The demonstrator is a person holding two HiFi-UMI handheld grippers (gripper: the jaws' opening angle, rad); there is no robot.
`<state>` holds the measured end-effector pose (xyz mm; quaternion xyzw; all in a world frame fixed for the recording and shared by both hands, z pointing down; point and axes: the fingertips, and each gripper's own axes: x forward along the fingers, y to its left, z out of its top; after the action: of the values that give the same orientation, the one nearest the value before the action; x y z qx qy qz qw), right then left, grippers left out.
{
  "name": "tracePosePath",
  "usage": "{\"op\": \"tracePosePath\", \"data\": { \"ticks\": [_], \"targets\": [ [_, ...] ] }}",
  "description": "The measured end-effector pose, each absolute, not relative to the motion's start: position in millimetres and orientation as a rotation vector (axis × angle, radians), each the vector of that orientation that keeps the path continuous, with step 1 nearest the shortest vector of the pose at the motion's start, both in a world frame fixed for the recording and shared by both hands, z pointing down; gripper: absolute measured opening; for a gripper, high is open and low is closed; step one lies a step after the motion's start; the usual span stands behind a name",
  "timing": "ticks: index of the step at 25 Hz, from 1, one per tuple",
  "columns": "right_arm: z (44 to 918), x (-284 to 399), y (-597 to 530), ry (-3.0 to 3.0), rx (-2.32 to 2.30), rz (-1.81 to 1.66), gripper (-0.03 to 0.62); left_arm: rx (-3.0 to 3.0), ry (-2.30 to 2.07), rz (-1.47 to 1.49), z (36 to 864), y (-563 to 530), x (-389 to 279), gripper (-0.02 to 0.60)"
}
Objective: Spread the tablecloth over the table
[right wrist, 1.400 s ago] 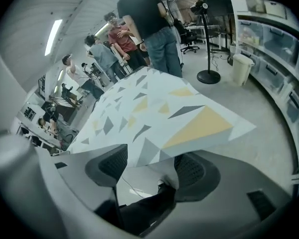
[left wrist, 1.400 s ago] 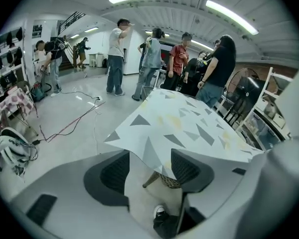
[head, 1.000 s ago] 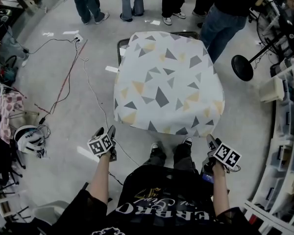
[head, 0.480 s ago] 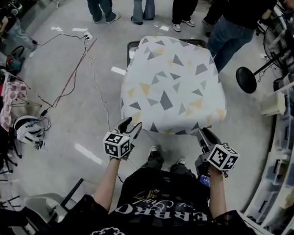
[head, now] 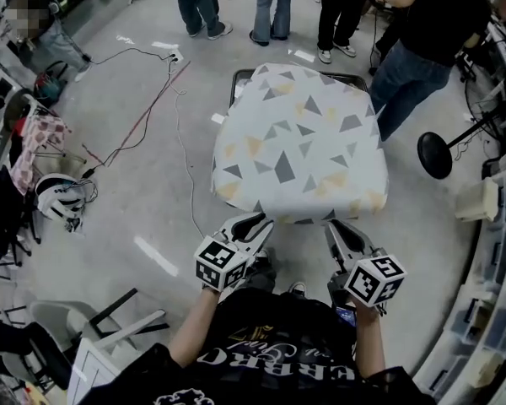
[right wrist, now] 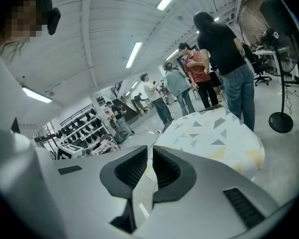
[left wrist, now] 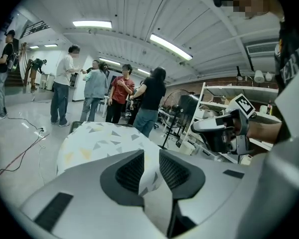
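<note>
As both tongs (head: 255,223) (head: 337,227) close, each pinches tablecloth (head: 299,142).

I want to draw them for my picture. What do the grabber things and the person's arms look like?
The left gripper and right gripper are smooth light grey, each with two wedge-shaped jaws lined with dark ribbed pads. Behind the jaws sits a white cube printed with black square patterns. The person wears a black T-shirt with pale lettering and short sleeves.
</note>
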<state>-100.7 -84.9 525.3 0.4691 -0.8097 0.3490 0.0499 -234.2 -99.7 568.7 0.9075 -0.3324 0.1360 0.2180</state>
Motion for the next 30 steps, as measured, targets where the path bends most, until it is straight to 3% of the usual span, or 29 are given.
{"op": "tracePosePath", "data": {
  "ticks": [7,15,30],
  "targets": [
    [503.9,-93.8,-40.4,-2.62,1.211,1.034,0.015,2.557,-0.947,0.311,529.8,-33.4,-178.5,0.066],
    [485.0,-92.9,11.1,-2.729,1.003,0.948,0.015,2.599,-1.013,0.253,492.0,22.3,-147.4,0.034],
    [473.9,-65.5,54.4,-2.733,0.964,0.896,0.014,2.648,-0.966,0.252,474.1,66.3,-107.1,0.032]
  ]
}}
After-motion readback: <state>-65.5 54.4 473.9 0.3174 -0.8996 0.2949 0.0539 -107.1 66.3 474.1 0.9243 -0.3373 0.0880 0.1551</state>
